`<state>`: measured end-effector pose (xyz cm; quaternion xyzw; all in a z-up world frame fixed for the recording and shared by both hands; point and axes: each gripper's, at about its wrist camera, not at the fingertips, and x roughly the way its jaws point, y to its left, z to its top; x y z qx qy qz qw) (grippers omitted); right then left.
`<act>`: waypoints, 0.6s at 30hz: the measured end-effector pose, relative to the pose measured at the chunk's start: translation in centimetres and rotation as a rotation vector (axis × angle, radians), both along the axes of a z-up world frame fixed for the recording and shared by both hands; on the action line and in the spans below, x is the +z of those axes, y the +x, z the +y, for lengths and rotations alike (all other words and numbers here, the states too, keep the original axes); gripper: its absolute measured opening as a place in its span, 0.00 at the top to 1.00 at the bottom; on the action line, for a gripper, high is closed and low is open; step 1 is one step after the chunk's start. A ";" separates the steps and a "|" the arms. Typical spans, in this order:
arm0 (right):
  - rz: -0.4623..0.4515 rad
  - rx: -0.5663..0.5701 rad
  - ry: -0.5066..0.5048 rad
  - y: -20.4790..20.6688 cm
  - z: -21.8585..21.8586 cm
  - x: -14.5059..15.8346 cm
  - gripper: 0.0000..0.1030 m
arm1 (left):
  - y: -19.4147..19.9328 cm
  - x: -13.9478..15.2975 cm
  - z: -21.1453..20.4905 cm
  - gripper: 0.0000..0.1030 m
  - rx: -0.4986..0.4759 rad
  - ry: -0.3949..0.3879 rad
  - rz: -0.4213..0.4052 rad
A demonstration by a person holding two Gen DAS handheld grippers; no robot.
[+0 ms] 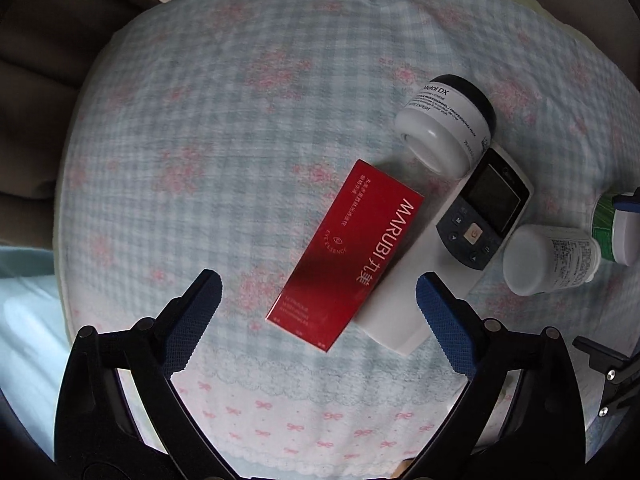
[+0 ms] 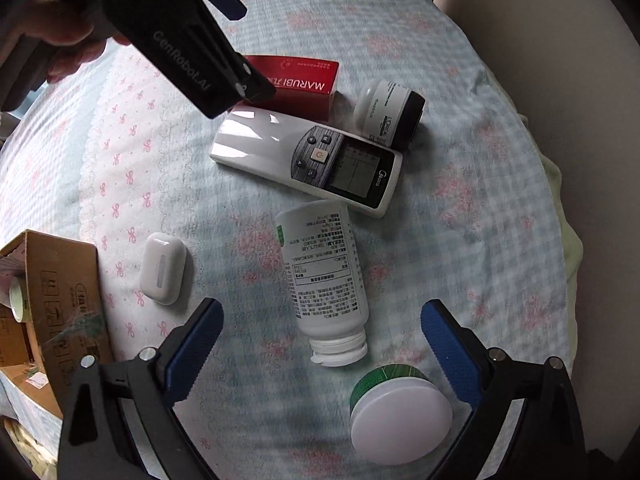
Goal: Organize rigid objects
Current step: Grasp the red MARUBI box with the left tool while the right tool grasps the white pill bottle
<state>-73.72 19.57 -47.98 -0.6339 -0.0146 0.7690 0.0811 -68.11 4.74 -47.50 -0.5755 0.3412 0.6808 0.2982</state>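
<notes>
A red MARUBI box (image 1: pixel 346 254) lies on the checked cloth, just ahead of my open, empty left gripper (image 1: pixel 318 292); it also shows in the right wrist view (image 2: pixel 298 80). A white remote (image 1: pixel 452 248) (image 2: pixel 308 158) lies beside it. A white jar with a black lid (image 1: pixel 446 126) (image 2: pixel 390 114) lies on its side. A white pill bottle (image 2: pixel 324 284) (image 1: pixel 548 260) lies ahead of my open, empty right gripper (image 2: pixel 322 320). A green jar with a white lid (image 2: pixel 400 412) sits between the right fingers.
A white earbud case (image 2: pixel 162 268) lies left of the bottle. A cardboard box (image 2: pixel 60 300) stands at the left edge of the table. The left gripper's body (image 2: pixel 180 52) hangs over the far left. Beige cushions (image 1: pixel 48 80) border the cloth.
</notes>
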 end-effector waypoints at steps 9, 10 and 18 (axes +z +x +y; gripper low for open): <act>-0.048 0.006 0.007 -1.2 0.6 -1.7 0.19 | -1.7 -2.5 1.2 0.24 -0.105 -0.046 -0.063; -0.054 0.009 0.005 -1.3 0.6 -1.8 0.23 | -1.8 -2.6 1.4 0.26 -0.116 -0.047 -0.071; -0.093 0.021 -0.015 -2.0 0.5 -2.5 0.46 | -0.8 -4.1 3.1 0.58 -0.233 -0.123 -0.087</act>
